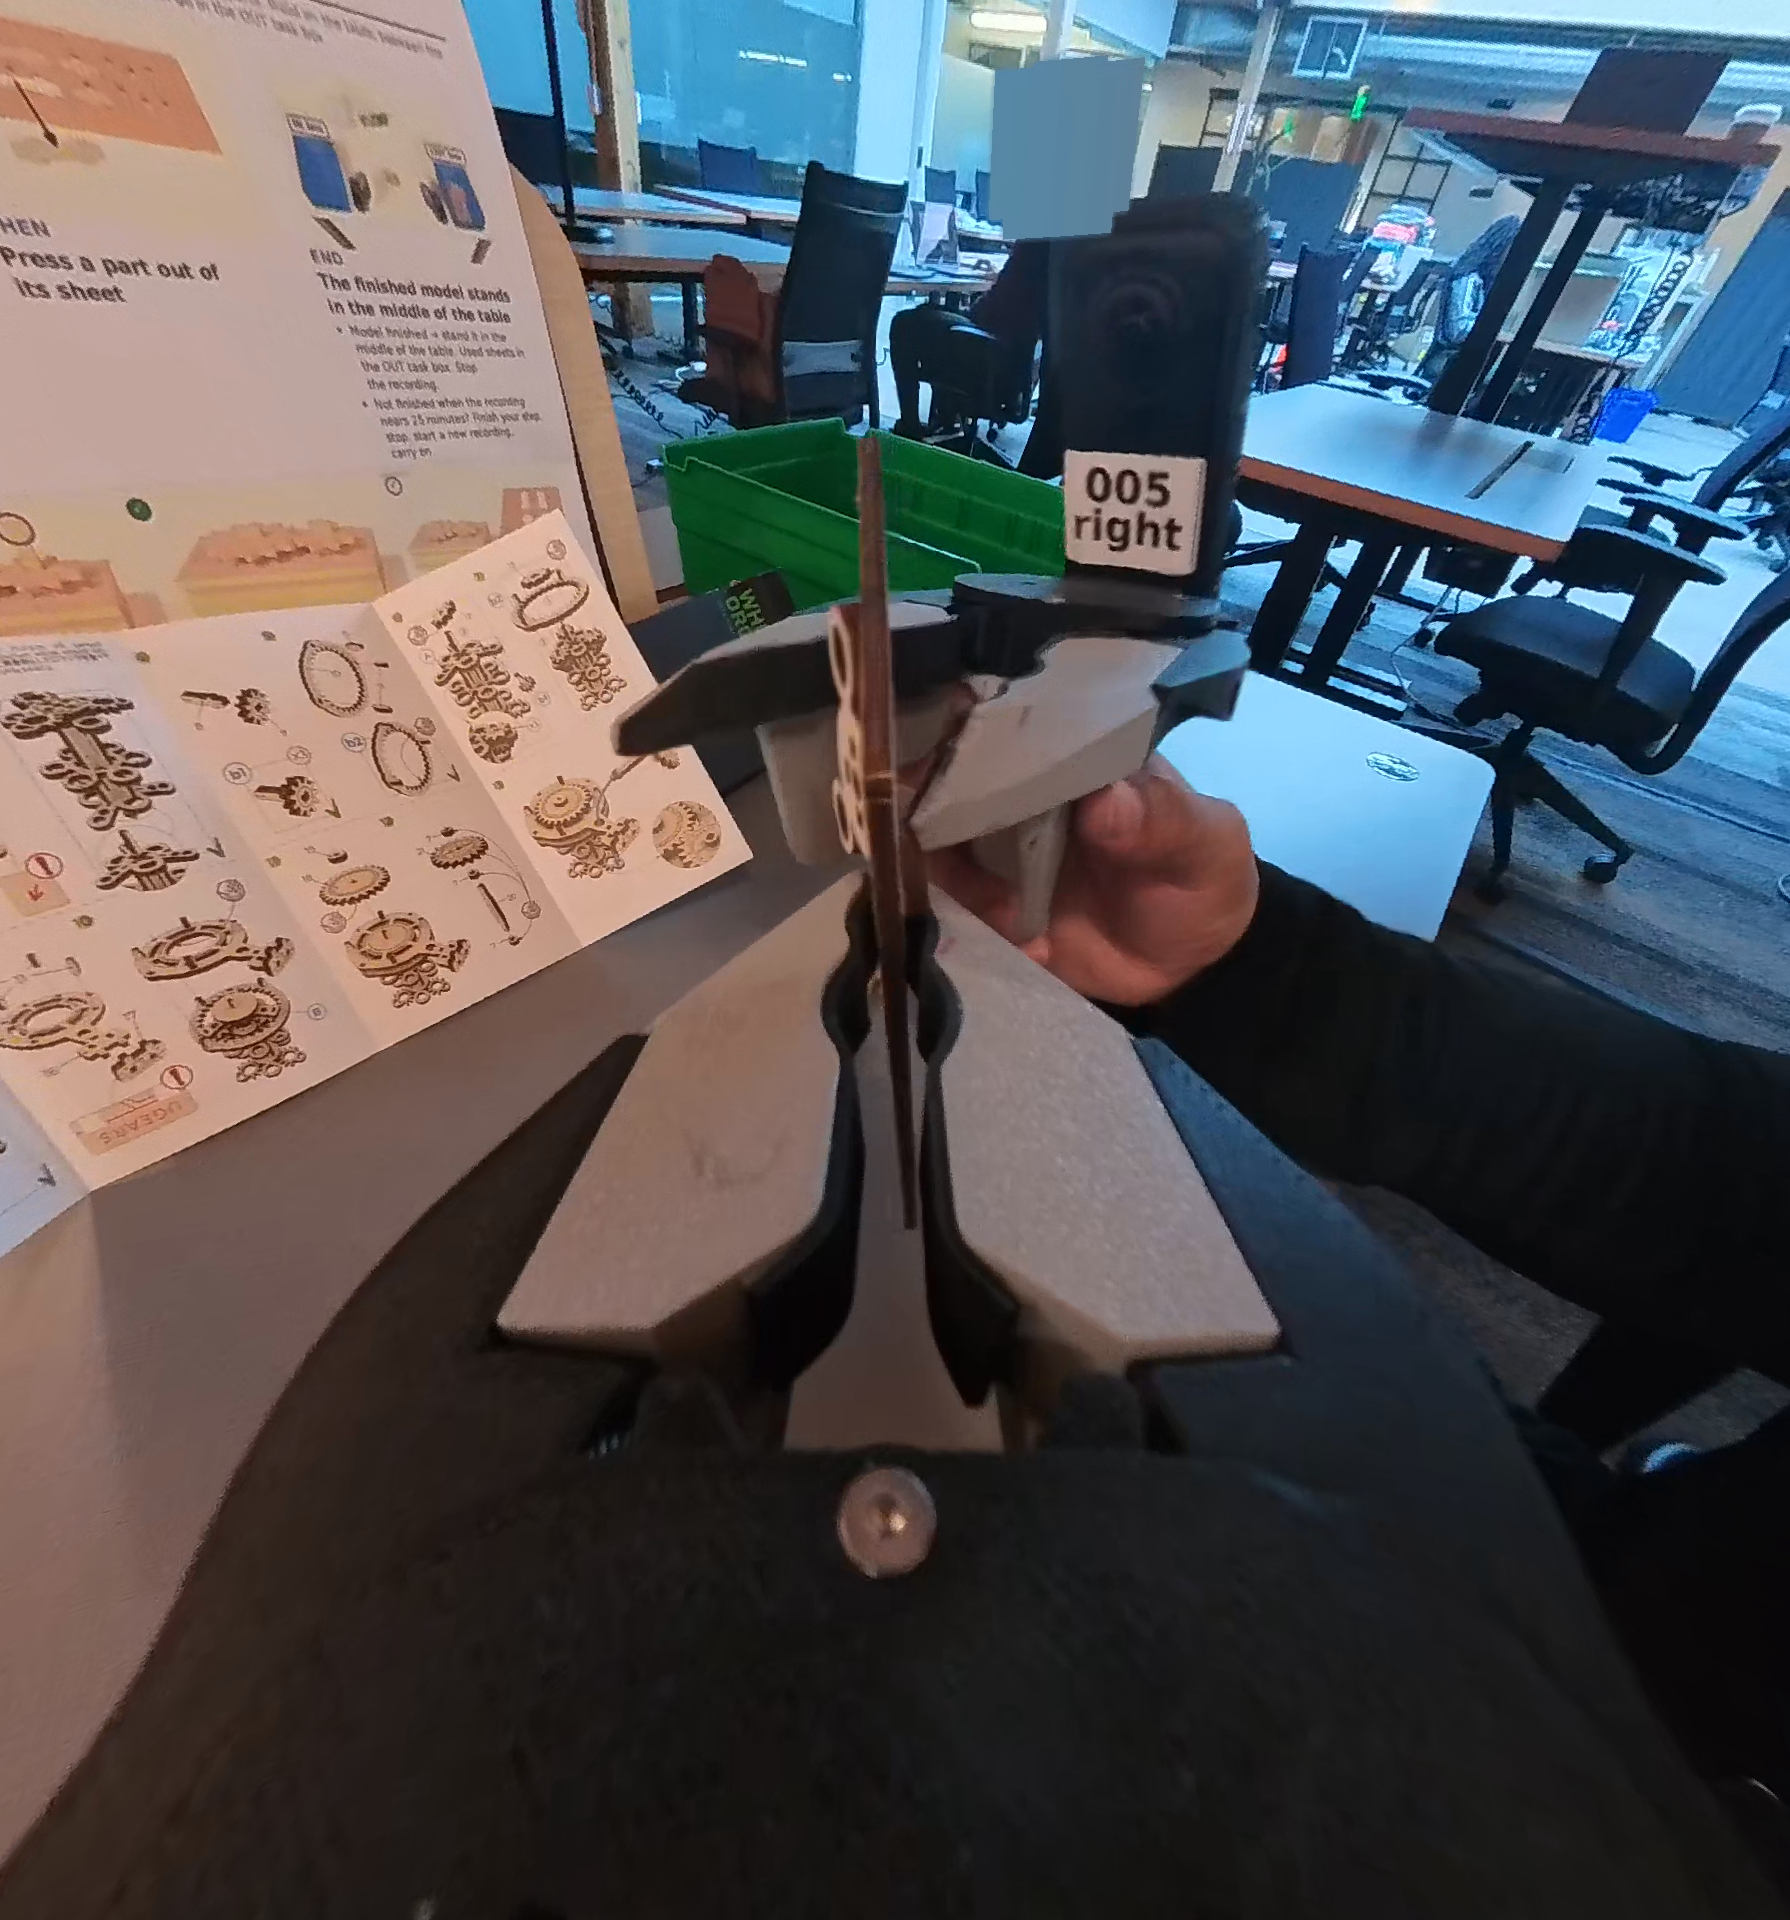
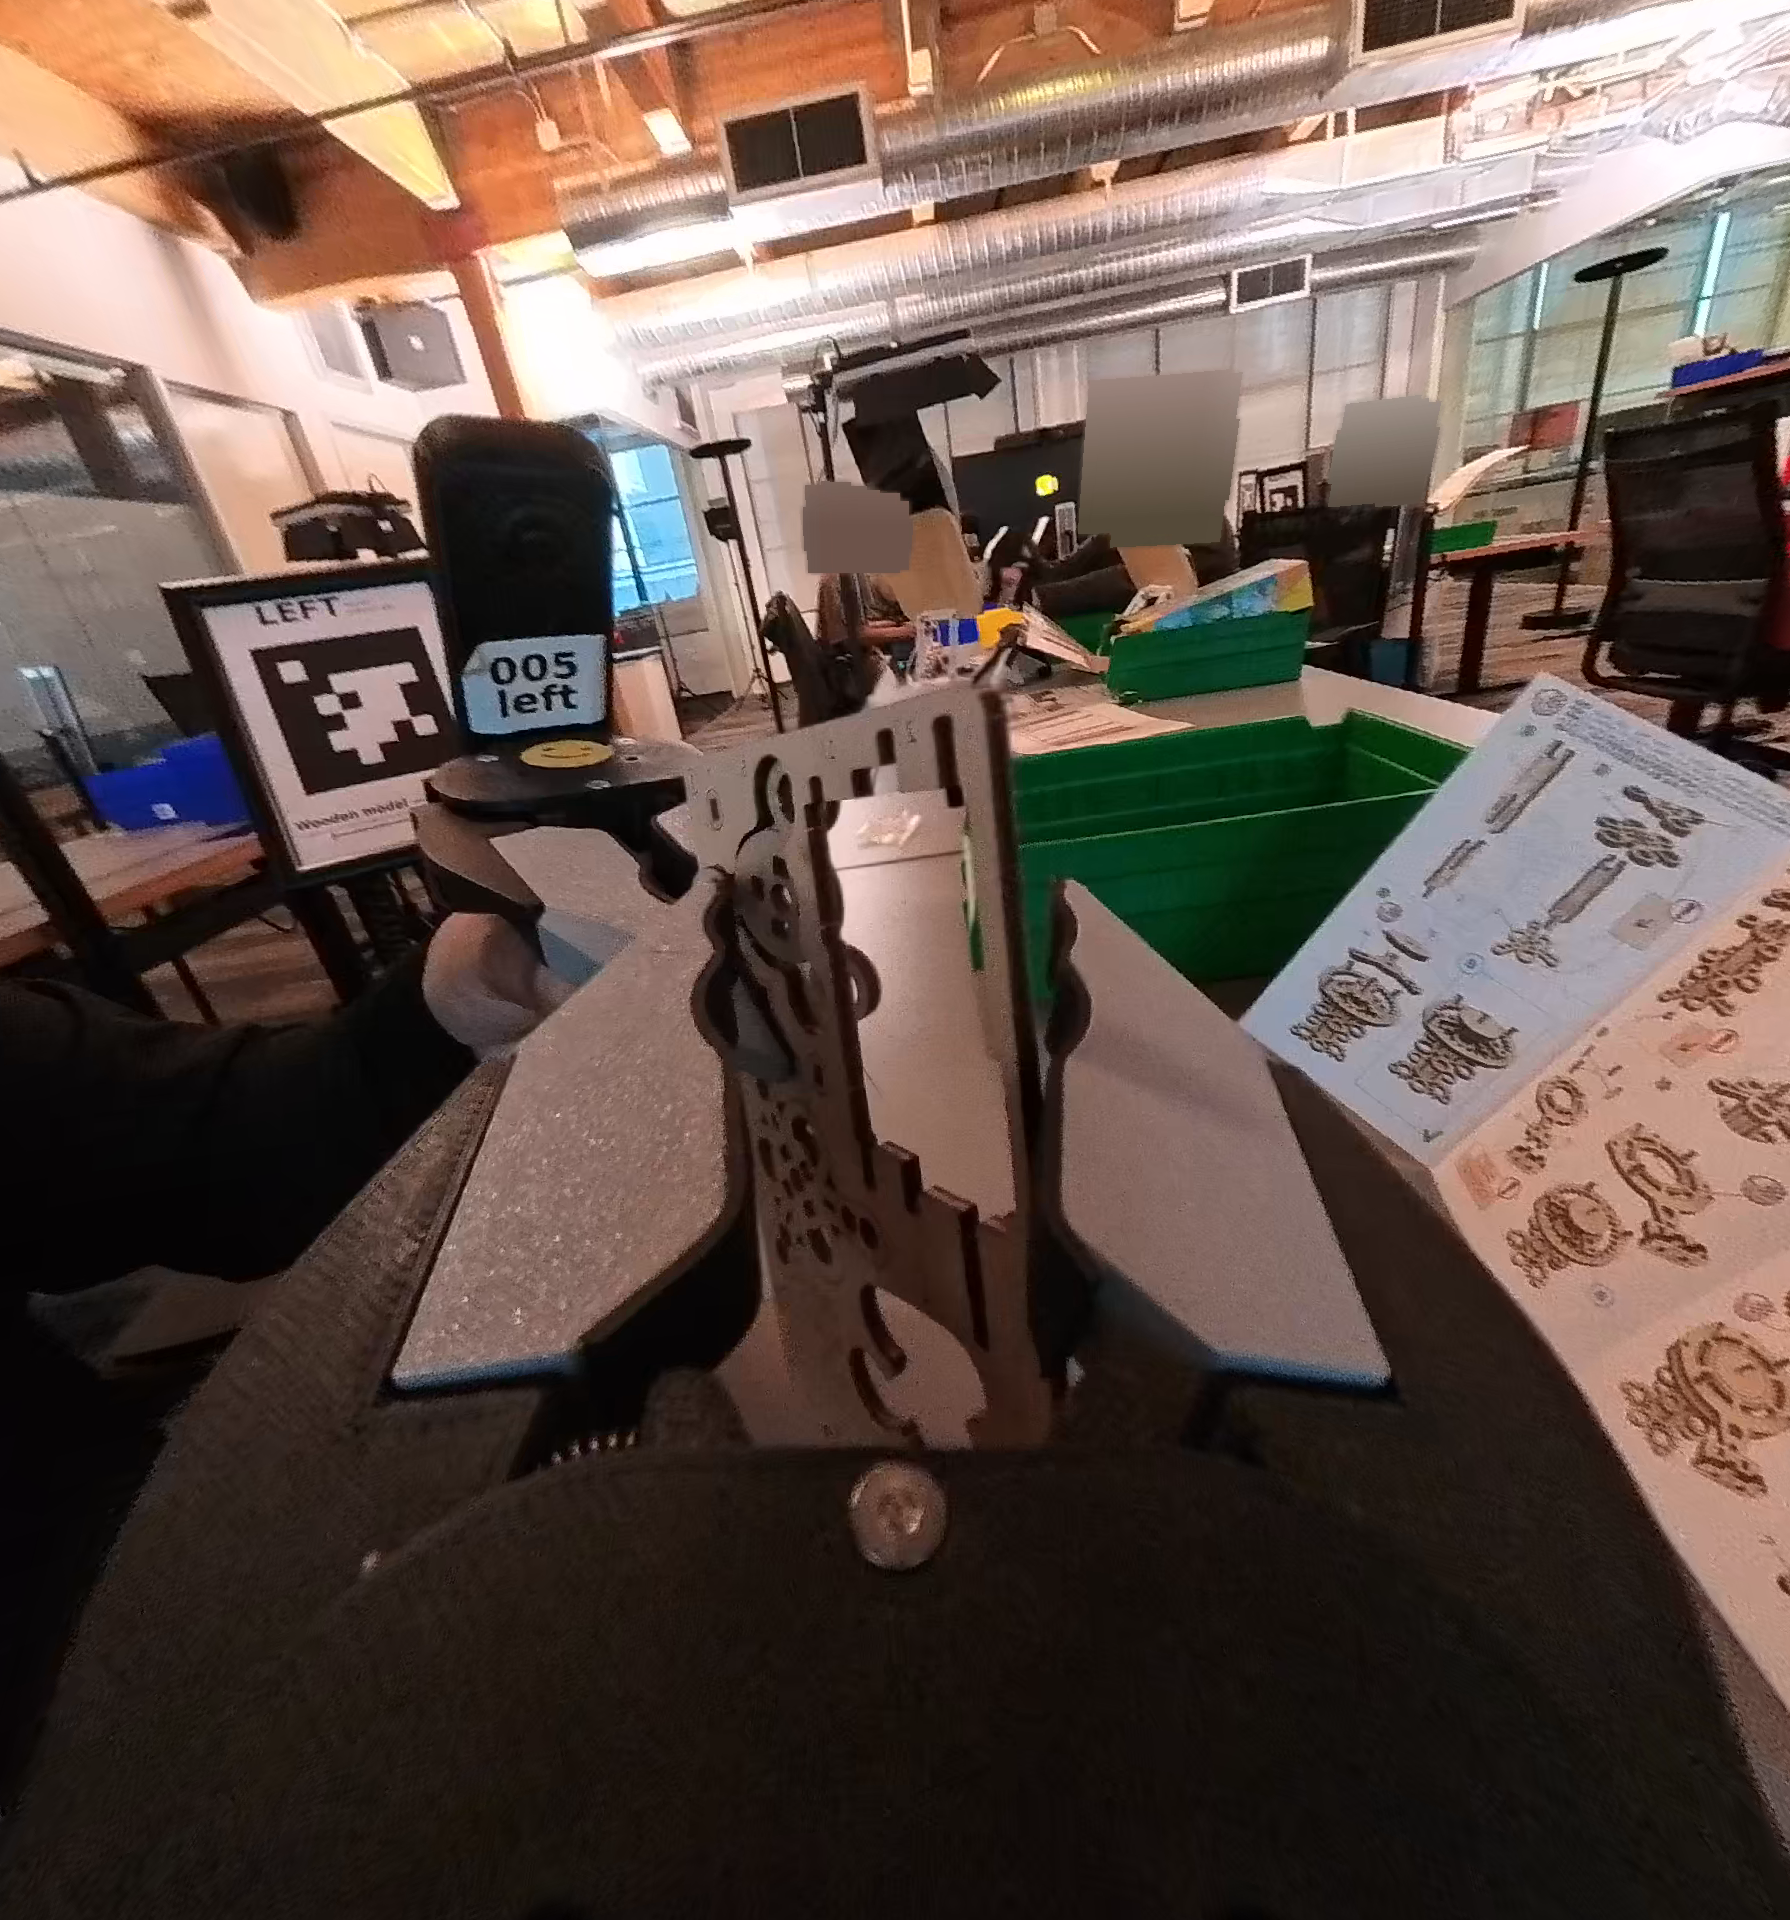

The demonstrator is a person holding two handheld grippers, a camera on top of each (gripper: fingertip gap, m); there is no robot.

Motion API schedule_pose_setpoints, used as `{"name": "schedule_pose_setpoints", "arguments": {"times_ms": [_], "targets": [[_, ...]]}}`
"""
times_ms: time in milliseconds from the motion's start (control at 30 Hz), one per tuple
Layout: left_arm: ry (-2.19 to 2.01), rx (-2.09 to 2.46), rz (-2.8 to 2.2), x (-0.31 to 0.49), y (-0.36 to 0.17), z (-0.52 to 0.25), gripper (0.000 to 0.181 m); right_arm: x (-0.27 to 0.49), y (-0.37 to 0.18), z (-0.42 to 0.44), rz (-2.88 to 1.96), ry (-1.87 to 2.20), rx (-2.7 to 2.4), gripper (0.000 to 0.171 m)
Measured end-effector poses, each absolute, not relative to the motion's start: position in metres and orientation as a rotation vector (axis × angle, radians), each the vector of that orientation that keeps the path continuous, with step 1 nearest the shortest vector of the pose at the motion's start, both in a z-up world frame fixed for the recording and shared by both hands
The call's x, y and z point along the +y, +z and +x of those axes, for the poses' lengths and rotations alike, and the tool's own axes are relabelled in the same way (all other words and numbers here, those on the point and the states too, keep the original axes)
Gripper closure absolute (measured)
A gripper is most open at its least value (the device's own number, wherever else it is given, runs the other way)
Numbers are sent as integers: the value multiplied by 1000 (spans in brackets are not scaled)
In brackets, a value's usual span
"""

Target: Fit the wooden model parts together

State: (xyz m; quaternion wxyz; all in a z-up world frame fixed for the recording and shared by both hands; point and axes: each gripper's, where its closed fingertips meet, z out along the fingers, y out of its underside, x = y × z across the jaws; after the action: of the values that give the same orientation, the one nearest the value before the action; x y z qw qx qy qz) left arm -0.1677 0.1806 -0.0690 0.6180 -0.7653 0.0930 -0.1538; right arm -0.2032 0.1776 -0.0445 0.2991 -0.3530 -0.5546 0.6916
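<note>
My left hand-held gripper [image 1: 889, 971] and right hand-held gripper [image 2: 886, 971] both clamp the thin, laser-cut brown wooden sheet [image 2: 860, 1049], held upright above the grey bench [image 1: 195, 1351].

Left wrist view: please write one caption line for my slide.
Left gripper holds a thin wooden sheet edge-on while the right gripper meets it above the table.

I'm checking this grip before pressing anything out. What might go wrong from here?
1. The thin wooden sheet, clamped edge-on by the left hand-held gripper and also held by the right hand-held gripper, might snap at its cut-outs if they twist apart.
2. A loosened part could drop off the grey table.
</note>
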Motion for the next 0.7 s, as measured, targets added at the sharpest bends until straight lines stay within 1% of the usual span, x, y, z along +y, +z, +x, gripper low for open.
{"name": "schedule_pose_setpoints", "arguments": {"times_ms": [100, 367, 400, 467, 500, 600, 633, 667, 700], "targets": [[-348, 210, -1767, 181, -70, -168, 180, 178, -45, -204, -924, 1776, -1480, 115], [-365, 176, -1757, 187, -65, -169, 180, 185, -42, -203, -938, 1777, -1421, 120], [-353, 162, -1756, 187, -66, -172, 179, 184, -40, -200, -924, 1809, -1416, 141], [-392, 153, -1742, 187, -64, -173, 178, 182, -38, -197, -907, 1850, -1414, 151], [-412, 150, -1731, 186, -62, -172, 179, 182, -36, -196, -893, 1849, -1407, 152], [-385, 171, -1737, 187, -64, -171, 179, 186, -39, -199, -944, 1892, -1397, 144], [-400, 173, -1727, 187, -63, -169, 181, 190, -40, -201, -979, 1913, -1380, 137], [-375, 169, -1726, 189, -64, -171, 181, 193, -41, -203, -1000, 1920, -1364, 134], [-342, 171, -1714, 191, -63, -173, 180, 197, -41, -206, -1031, 1904, -1338, 126]]}}
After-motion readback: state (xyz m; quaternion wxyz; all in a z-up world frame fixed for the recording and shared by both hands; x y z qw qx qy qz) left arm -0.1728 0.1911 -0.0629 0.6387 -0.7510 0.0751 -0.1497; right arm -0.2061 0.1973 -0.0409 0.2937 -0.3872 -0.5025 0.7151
